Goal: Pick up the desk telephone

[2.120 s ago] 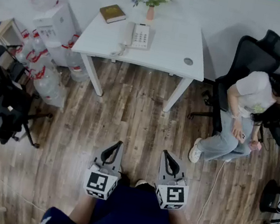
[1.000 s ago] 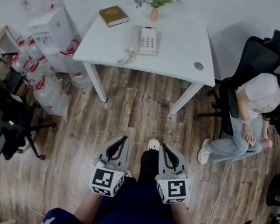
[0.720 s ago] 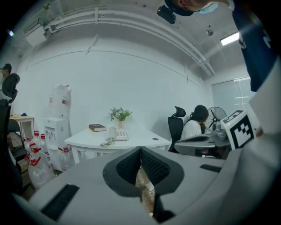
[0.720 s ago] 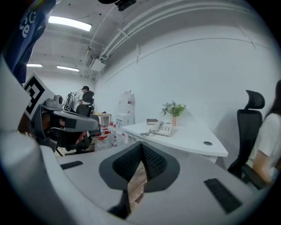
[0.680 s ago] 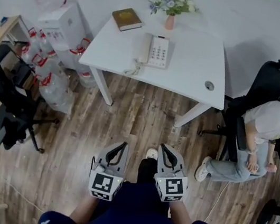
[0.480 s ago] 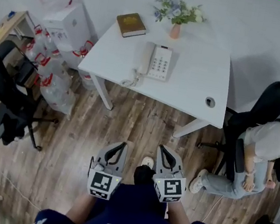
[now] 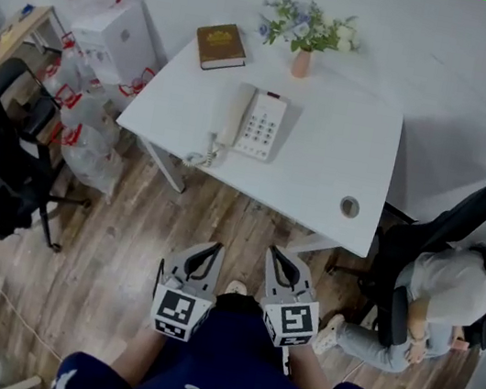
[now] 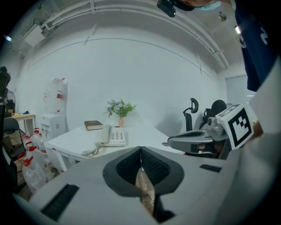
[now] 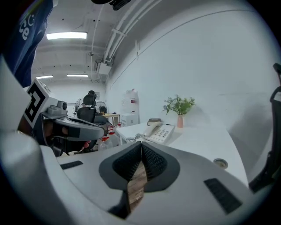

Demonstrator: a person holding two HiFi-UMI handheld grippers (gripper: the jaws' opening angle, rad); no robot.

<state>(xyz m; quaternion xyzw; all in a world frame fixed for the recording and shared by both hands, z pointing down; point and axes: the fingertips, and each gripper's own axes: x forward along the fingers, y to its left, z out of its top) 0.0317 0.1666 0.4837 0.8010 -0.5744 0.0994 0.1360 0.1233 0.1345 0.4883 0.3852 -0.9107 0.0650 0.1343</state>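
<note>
In the head view the white rectangular desk (image 7: 324,157) has drawn closer than a second ago; the cream push-button desk telephone (image 7: 259,127) lies flat on its left part, handset (image 7: 234,115) cradled, coiled cord (image 7: 201,156) trailing to the near edge. In the left gripper view the left gripper (image 8: 141,149) has its jaws pressed together, empty, the telephone well ahead; in the right gripper view the right gripper (image 9: 141,145) is likewise closed on nothing.
</note>
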